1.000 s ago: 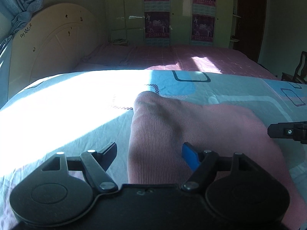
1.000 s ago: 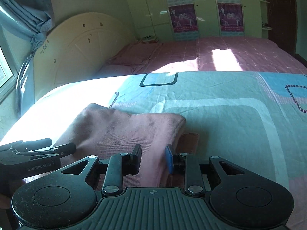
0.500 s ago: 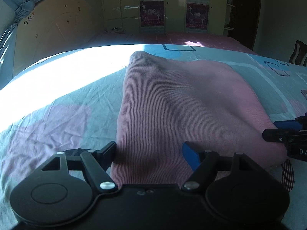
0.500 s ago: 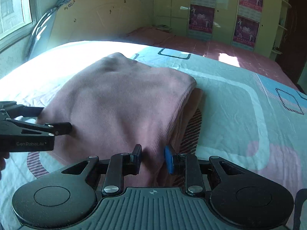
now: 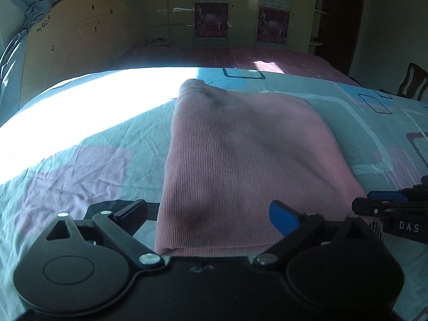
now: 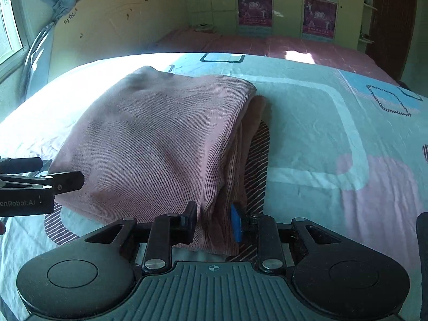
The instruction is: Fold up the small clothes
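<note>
A pink ribbed garment (image 5: 240, 160) lies folded in layers on the bed sheet (image 5: 80, 165); it also shows in the right wrist view (image 6: 160, 144), with its layered edge on the right. My left gripper (image 5: 211, 214) is open, its jaws wide apart across the garment's near left corner. My right gripper (image 6: 214, 219) has its jaws close together on the garment's near right corner, with cloth between them. The right gripper also shows in the left wrist view (image 5: 385, 208), and the left gripper shows in the right wrist view (image 6: 53, 176).
The patterned sheet (image 6: 321, 133) has a striped patch (image 6: 256, 165) beside the garment. A cream headboard (image 5: 80, 42) and curtain (image 5: 32, 5) stand at the left. A second bed with a pink cover (image 5: 240, 56) lies behind. A chair (image 5: 412, 80) is at the far right.
Both grippers have drawn back toward me and a little up, so more of the garment and sheet shows. The right gripper still pinches the garment's corner; the left stays open.
</note>
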Action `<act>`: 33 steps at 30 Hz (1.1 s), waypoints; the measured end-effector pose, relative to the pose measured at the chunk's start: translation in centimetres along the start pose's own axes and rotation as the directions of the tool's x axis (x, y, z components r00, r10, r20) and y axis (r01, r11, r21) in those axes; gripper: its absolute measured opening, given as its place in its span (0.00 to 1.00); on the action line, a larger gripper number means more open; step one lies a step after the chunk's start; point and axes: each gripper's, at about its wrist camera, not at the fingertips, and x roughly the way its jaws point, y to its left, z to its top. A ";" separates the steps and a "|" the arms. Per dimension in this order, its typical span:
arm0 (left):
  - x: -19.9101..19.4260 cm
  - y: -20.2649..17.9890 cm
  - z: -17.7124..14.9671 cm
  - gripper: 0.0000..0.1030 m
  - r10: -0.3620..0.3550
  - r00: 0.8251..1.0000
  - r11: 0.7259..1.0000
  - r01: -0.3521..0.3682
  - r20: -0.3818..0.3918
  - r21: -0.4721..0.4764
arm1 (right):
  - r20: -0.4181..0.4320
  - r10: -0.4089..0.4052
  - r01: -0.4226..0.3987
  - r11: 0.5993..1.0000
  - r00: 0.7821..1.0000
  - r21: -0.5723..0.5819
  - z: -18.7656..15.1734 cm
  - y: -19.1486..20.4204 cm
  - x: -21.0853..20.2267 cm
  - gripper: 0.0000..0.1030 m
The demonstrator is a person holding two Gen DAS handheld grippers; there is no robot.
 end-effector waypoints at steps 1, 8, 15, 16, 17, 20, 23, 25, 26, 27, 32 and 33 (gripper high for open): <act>-0.5 -0.1 0.2 1.00 -0.006 1.000 1.000 0.006 0.013 -0.004 | 0.009 0.006 -0.006 1.000 1.000 0.014 -0.3 0.1 -0.8 0.27; -4.5 -0.8 0.3 1.00 0.049 0.998 0.998 -0.050 0.029 0.032 | 0.089 0.001 -0.009 0.995 0.996 0.094 -2.4 0.1 -6.9 0.68; -12.2 -1.2 -0.9 1.00 0.033 0.995 0.999 -0.036 0.092 0.034 | 0.135 0.106 -0.114 0.992 0.985 0.057 -2.9 1.9 -14.6 0.88; -13.1 -1.2 -1.1 1.00 0.018 0.995 0.999 -0.021 0.100 0.030 | 0.139 0.129 -0.135 0.990 0.982 0.036 -2.9 2.3 -15.5 0.90; -14.3 -1.1 -1.4 1.00 -0.003 0.994 1.000 0.001 0.111 0.016 | 0.143 0.143 -0.148 0.989 0.979 0.023 -2.9 2.6 -16.3 0.91; -16.7 -0.8 -2.3 1.00 0.021 0.993 0.999 -0.015 0.119 -0.051 | 0.156 0.160 -0.166 0.986 0.975 0.022 -3.2 3.3 -18.5 0.95; -19.1 -0.4 -3.5 1.00 0.054 0.986 0.994 -0.037 0.161 -0.106 | 0.182 0.128 -0.137 0.990 0.975 0.038 -4.2 3.6 -20.7 0.98; -20.2 0.0 -4.1 1.00 0.045 0.989 0.987 -0.022 0.143 -0.159 | 0.203 0.083 -0.091 0.995 0.976 0.034 -5.1 4.1 -22.6 0.99; -20.6 -0.1 -4.4 1.00 0.052 0.991 0.985 -0.031 0.124 -0.168 | 0.215 0.055 -0.062 0.998 0.975 0.026 -5.6 4.5 -23.5 0.99; -21.0 -0.4 -4.7 1.00 0.066 0.992 0.985 -0.048 0.110 -0.165 | 0.229 0.026 -0.031 0.999 0.973 0.015 -6.2 4.8 -24.4 0.99; -24.7 -3.0 -6.9 1.00 0.154 0.981 0.985 -0.142 0.117 -0.101 | 0.299 -0.092 0.097 0.995 0.950 0.000 -9.0 5.9 -28.1 0.99; -25.6 -3.5 -7.3 1.00 0.146 0.982 0.986 -0.134 0.120 -0.097 | 0.313 -0.094 0.096 0.995 0.945 0.009 -9.4 5.8 -28.8 1.00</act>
